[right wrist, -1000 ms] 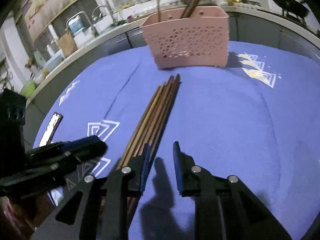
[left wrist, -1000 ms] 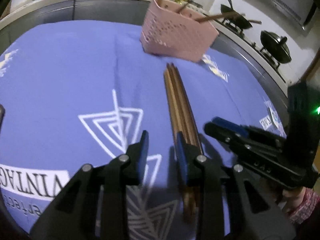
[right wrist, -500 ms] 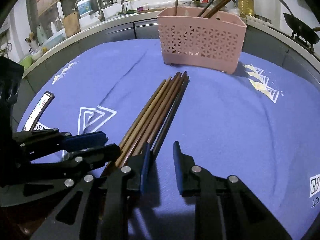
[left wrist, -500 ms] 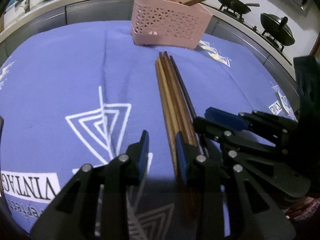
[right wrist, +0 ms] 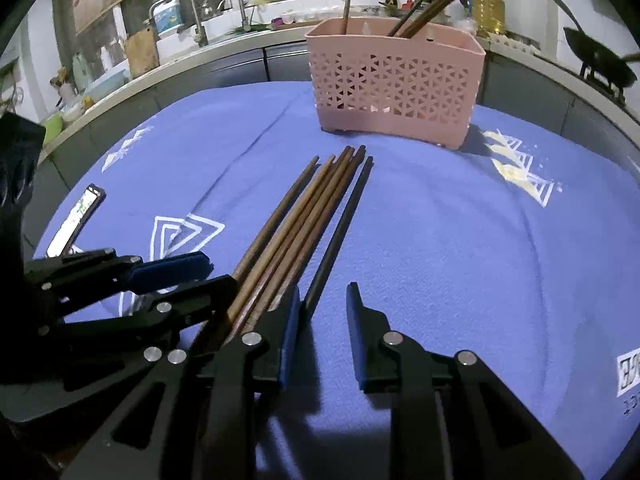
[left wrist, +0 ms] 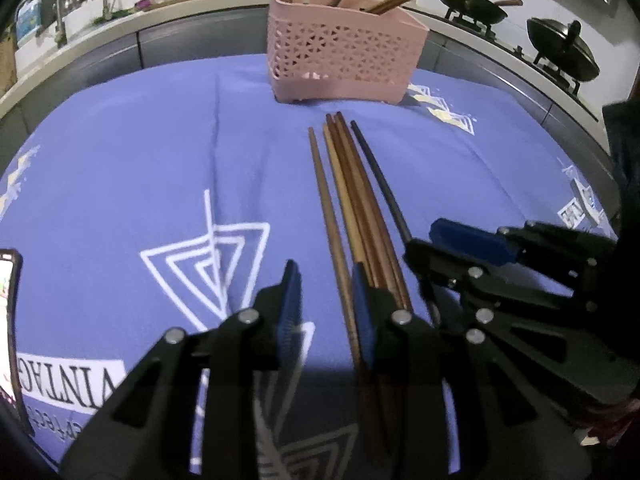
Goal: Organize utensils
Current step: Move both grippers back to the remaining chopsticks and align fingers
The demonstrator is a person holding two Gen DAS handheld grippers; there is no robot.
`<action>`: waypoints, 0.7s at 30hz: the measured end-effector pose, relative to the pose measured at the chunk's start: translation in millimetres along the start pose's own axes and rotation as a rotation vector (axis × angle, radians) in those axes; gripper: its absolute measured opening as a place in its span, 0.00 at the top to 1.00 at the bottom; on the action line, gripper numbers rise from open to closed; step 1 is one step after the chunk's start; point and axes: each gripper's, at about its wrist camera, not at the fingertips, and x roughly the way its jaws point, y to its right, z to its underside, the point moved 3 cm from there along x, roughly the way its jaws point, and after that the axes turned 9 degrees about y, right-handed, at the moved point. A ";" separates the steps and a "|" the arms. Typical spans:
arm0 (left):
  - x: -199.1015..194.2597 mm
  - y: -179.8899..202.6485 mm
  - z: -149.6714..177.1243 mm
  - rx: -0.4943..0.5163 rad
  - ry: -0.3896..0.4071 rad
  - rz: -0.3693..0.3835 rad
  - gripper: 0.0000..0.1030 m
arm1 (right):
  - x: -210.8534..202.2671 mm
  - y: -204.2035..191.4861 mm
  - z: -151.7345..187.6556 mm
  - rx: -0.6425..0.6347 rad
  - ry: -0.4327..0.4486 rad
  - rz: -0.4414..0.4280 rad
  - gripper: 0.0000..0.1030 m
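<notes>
1. A row of chopsticks (left wrist: 352, 200) lies on the blue cloth (left wrist: 140, 152), tips toward the pink basket (left wrist: 344, 60), which stands just past them with more chopsticks inside.
2. The left gripper (left wrist: 326, 300) is released: one brown chopstick (left wrist: 326, 200) runs between its fingers, which do not press it.
3. The right gripper (right wrist: 322, 316) is also released, with the black chopstick (right wrist: 340, 232) between its fingers.
4. A phone (right wrist: 76, 220) lies at the cloth's left edge.

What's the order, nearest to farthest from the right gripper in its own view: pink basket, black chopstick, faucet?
1. Black chopstick, its near end between the right gripper jaws.
2. Pink basket, straight ahead on the blue cloth.
3. Faucet, far counter, upper left.
</notes>
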 end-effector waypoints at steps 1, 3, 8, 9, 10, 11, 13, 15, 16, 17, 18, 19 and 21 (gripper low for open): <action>-0.6 -0.5 0.3 0.004 -0.001 0.002 0.74 | -0.8 1.5 -0.2 -0.002 0.003 0.010 0.77; -1.8 -3.0 0.5 -0.004 -0.003 0.001 0.73 | -1.7 7.1 -0.4 0.011 0.004 0.023 0.77; -1.1 -1.2 -0.1 0.004 -0.005 -0.009 0.72 | 1.0 7.6 0.5 0.046 -0.019 -0.005 0.76; -0.4 1.5 0.3 0.017 -0.003 -0.017 0.72 | 1.8 7.2 0.3 0.046 -0.019 -0.008 0.76; 0.1 4.7 1.2 0.040 0.002 -0.036 0.72 | 2.4 7.0 -0.2 0.044 -0.018 -0.009 0.76; 0.4 6.7 2.0 0.058 0.006 -0.047 0.72 | 2.7 7.1 -0.5 0.041 -0.018 -0.008 0.76; 0.7 7.4 2.6 0.073 0.012 -0.049 0.74 | 2.4 10.5 -1.1 0.037 -0.017 -0.004 0.76; 0.5 3.3 1.6 0.062 0.012 -0.043 0.77 | 1.0 16.6 -1.5 0.051 -0.012 0.002 0.76; 0.7 1.5 1.0 0.054 0.010 -0.039 0.78 | -0.4 21.9 -2.2 0.067 -0.008 0.011 0.76; 0.8 -1.5 0.1 0.041 0.009 -0.033 0.78 | -1.3 25.9 -3.0 0.078 -0.006 0.022 0.76; 0.8 -3.7 -0.9 0.030 0.007 -0.027 0.78 | -1.2 27.8 -3.2 0.083 -0.006 0.030 0.76; 1.3 -4.6 -1.4 0.024 0.007 -0.027 0.78 | -0.8 28.8 -3.3 0.091 -0.009 0.025 0.76; 3.1 -4.9 -3.4 0.022 0.007 -0.033 0.78 | 0.8 26.7 -2.6 0.092 -0.015 0.015 0.76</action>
